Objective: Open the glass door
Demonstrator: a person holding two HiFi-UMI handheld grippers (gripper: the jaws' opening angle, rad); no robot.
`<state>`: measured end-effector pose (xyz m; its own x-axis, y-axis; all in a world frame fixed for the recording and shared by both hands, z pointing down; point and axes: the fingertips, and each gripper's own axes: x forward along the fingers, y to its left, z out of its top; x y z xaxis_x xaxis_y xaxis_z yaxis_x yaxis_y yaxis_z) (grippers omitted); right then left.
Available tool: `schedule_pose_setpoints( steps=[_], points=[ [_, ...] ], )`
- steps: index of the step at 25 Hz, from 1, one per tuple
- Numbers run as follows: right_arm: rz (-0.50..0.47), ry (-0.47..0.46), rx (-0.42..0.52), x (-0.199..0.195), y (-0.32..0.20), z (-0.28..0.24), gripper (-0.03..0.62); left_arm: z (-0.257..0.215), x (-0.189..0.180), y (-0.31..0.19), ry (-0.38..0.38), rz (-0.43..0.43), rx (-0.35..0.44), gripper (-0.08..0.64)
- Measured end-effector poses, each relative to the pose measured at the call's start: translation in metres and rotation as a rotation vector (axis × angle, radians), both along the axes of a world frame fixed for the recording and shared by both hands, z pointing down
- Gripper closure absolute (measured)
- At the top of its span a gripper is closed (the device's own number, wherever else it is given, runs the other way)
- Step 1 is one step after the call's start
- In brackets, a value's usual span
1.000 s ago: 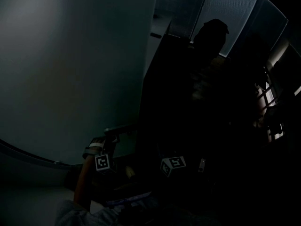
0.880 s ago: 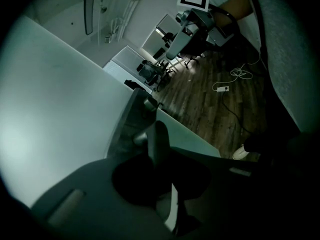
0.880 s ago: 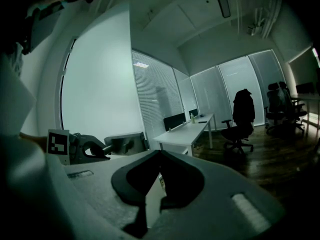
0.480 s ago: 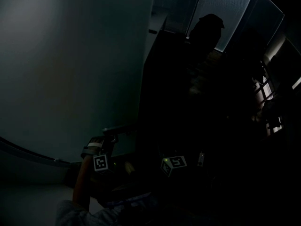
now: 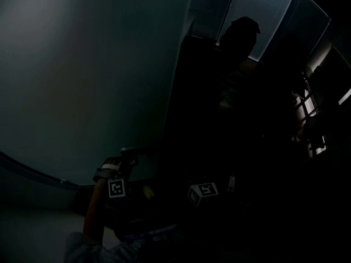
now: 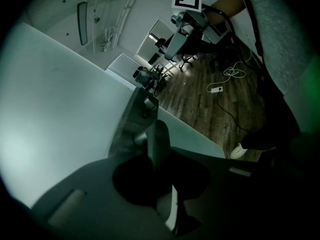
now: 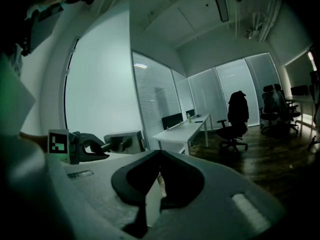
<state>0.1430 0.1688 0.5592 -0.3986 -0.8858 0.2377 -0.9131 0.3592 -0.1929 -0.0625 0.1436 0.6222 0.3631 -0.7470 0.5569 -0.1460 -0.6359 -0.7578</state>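
The frosted glass door (image 5: 82, 75) fills the left of the dark head view. Its metal handle (image 6: 159, 143) runs between the jaws of my left gripper (image 6: 160, 156), which is shut on it. From the right gripper view the left gripper (image 7: 82, 148) shows clamped on the handle's block (image 7: 122, 140) at the door's (image 7: 97, 84) edge. My right gripper (image 7: 159, 156) hangs beside it to the right, apart from the door, jaws together with nothing between them. Both marker cubes show low in the head view, the left cube (image 5: 116, 188) and the right cube (image 5: 202, 191).
Beyond the door lies a dim office: a white desk (image 7: 182, 129), office chairs (image 7: 235, 119), blinds (image 7: 155, 94) and a wooden floor (image 6: 210, 79) with a cable and power strip (image 6: 216, 89). A person's leg and shoe (image 6: 240, 150) stand close on the right.
In the head view the door's free edge has shifted a little to the right. The left gripper has stayed shut on the handle, and the right gripper has kept beside it.
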Motion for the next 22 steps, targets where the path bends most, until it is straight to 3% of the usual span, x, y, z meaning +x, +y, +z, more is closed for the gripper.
schedule_pose_setpoints(
  steps=[7, 22],
  points=[
    [-0.002, -0.003, 0.000, 0.006, 0.042, 0.009, 0.591, 0.005, 0.005, 0.038, -0.003, 0.007, 0.020, 0.522],
    [0.019, 0.006, -0.008, 0.023, 0.063, 0.002, 0.591, -0.003, 0.006, 0.047, -0.019, 0.024, 0.025, 0.522]
  ],
)
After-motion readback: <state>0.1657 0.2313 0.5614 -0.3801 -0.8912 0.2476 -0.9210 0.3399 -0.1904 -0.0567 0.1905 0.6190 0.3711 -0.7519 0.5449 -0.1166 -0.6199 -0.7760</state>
